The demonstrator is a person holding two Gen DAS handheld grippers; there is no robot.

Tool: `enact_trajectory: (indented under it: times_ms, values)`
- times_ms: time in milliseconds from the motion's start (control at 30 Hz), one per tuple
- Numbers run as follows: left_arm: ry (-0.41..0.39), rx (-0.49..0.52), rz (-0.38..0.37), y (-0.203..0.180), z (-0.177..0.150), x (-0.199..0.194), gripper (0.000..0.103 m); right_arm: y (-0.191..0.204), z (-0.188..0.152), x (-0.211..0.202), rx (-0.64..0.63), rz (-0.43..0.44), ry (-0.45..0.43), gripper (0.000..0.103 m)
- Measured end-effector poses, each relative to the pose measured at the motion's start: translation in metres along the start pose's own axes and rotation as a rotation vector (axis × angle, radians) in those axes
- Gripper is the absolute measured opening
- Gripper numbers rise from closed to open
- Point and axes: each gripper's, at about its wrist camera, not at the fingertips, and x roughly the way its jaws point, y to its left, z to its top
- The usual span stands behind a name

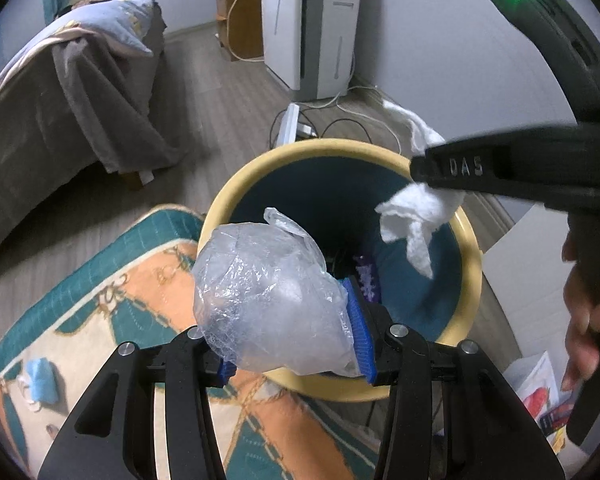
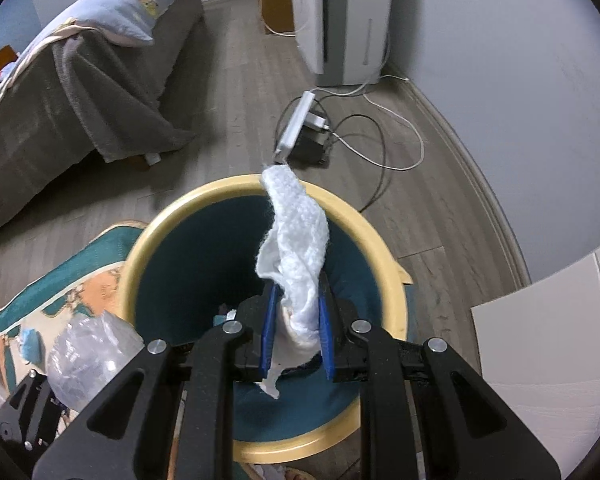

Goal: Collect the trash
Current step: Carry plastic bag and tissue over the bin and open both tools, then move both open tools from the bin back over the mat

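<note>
Over the round yellow-rimmed teal bin (image 1: 470,240), the left gripper (image 1: 296,354) clenched a crumpled clear plastic bag (image 1: 268,300); the right gripper (image 2: 296,340) clenched a white tissue wad (image 2: 300,248).

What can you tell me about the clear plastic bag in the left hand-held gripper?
The clear plastic bag is crumpled into a puffy, wrinkled, see-through wad with a twisted tail sticking up. The left hand-held gripper is shut on it, its blue pads pressing its sides. It hangs in the air over the near rim of the yellow bin, partly above the patterned rug, touching nothing else. The right wrist view shows it at lower left.
</note>
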Motion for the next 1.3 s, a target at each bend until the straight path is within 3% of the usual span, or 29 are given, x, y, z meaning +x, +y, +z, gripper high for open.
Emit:
enact_trajectory:
  times_ms: [200, 400, 500, 567, 600, 667, 733, 1067, 1300]
  values:
    - [-0.054, -0.014, 0.02, 0.005, 0.008, -0.004, 0.053, -0.002, 0.001, -0.001, 0.019, -0.026, -0.02, 0.018]
    - [-0.118, -0.018, 0.028, 0.01, 0.01, -0.012, 0.075, -0.003, 0.002, -0.007, 0.051, -0.042, -0.045, 0.026]
    - [-0.121, -0.036, 0.029, 0.014, 0.008, -0.013, 0.082, 0.0, 0.001, -0.008, 0.046, -0.044, -0.046, 0.043]
    - [-0.12, -0.047, 0.034, 0.018, 0.006, -0.013, 0.091, 0.003, 0.001, -0.009, 0.035, -0.04, -0.046, 0.06]
    - [-0.122, -0.053, 0.043, 0.02, 0.006, -0.013, 0.092, 0.004, 0.001, -0.01, 0.032, -0.039, -0.047, 0.065]
    - [-0.122, -0.064, 0.056, 0.024, 0.004, -0.015, 0.094, 0.006, 0.002, -0.013, 0.025, -0.036, -0.057, 0.086]
    - [-0.12, -0.079, 0.066, 0.03, 0.002, -0.02, 0.094, 0.008, 0.003, -0.019, 0.025, -0.05, -0.075, 0.096]
    - [-0.174, -0.129, 0.14, 0.062, -0.029, -0.094, 0.097, 0.04, -0.008, -0.068, -0.039, -0.008, -0.113, 0.097]
    - [-0.164, -0.28, 0.202, 0.11, -0.08, -0.155, 0.098, 0.067, -0.041, -0.106, 0.022, 0.182, -0.095, 0.097]
